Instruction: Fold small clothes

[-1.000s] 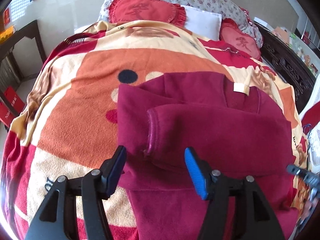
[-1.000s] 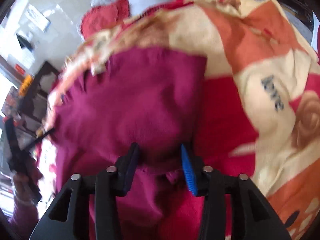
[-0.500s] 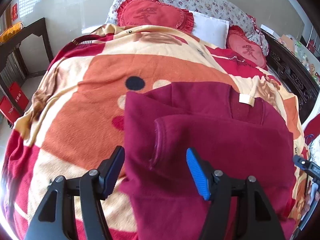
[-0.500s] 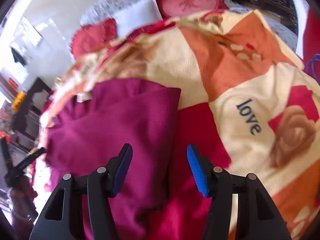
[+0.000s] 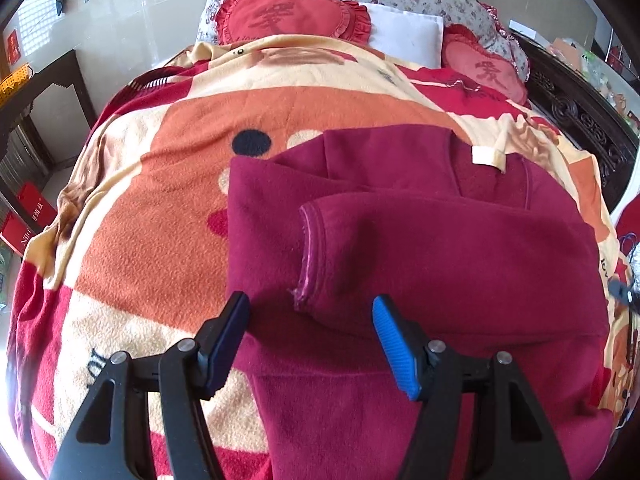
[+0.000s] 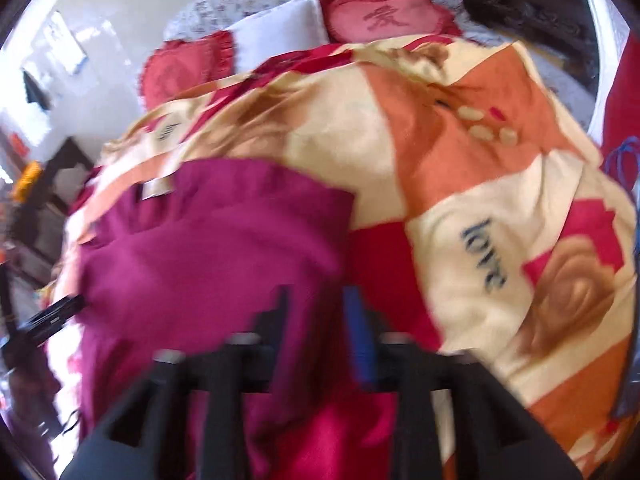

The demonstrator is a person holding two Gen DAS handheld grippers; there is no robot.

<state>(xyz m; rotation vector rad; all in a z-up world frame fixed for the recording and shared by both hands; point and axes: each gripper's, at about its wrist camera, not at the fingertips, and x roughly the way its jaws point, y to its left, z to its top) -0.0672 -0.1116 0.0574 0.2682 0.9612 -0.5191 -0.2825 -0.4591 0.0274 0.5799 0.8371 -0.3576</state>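
The left gripper (image 5: 310, 342) tilts steeply down over the near part of the bed, its blue-padded jaws standing wide apart with nothing pinched; the folded sleeve's cuff (image 5: 305, 258) lies on the cloth just beyond the gap between them. The right gripper (image 6: 318, 320) also points down, at the right edge of the garment; its picture is smeared by motion, its jaws are closing, and the garment's edge shows in the gap, though whether the pads press on it cannot be told.

The maroon sweater (image 5: 452, 248) is soft, napped fleece, lying flat on the blanket toward the bed's near right side, one sleeve folded across its body, the cuff finished with a stitched rib. A small pale label (image 5: 486, 158) marks the neckline on the far side. The blanket (image 5: 160, 216) beneath is plush, in orange, cream and red blocks.

The left wrist view shows the whole fold, two red heart-shaped cushions (image 5: 286, 18), a white pillow (image 5: 404, 36) between them at the head of the bed, and a dark carved bed frame (image 5: 580, 116) along the right edge. Only the right wrist view shows the word "love" (image 6: 484, 254) and a brown rose printed on the blanket to the sweater's right, plus the other gripper's black tip at the left edge
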